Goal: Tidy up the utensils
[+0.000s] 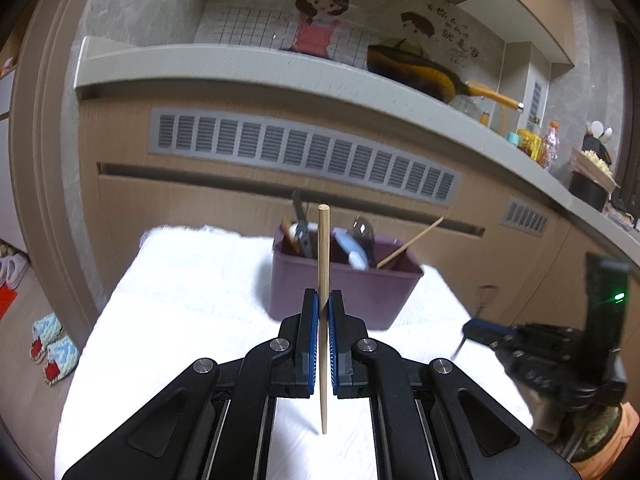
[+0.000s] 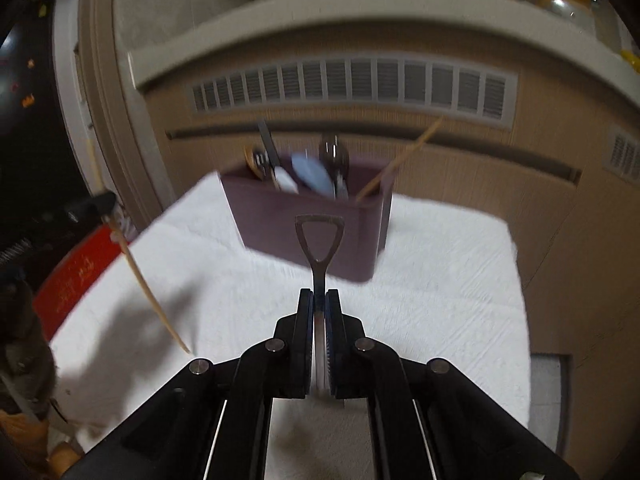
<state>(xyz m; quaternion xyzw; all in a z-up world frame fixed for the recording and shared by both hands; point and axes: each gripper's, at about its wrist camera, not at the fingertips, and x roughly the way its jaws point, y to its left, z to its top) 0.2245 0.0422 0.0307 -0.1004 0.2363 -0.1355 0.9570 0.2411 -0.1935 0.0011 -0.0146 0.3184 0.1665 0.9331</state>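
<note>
My left gripper [image 1: 323, 300] is shut on a wooden chopstick [image 1: 323, 264], which stands upright between the blue pads. Beyond it stands a purple utensil bin [image 1: 340, 292] with several utensils and another chopstick [image 1: 412, 242] leaning out at its right. My right gripper [image 2: 319, 298] is shut on a metal utensil with a shovel-style loop handle [image 2: 319, 240], handle pointing forward toward the purple bin [image 2: 304, 220]. In the right wrist view the left gripper's chopstick [image 2: 148, 288] shows at the left. The right gripper [image 1: 476, 330] appears blurred at the right of the left wrist view.
A white towel [image 1: 192, 300] covers the small table under the bin. Behind it runs a beige cabinet front with a vent grille [image 1: 304, 152] and a counter ledge with a yellow pan [image 1: 420, 72]. Slippers [image 1: 54, 346] lie on the floor at left.
</note>
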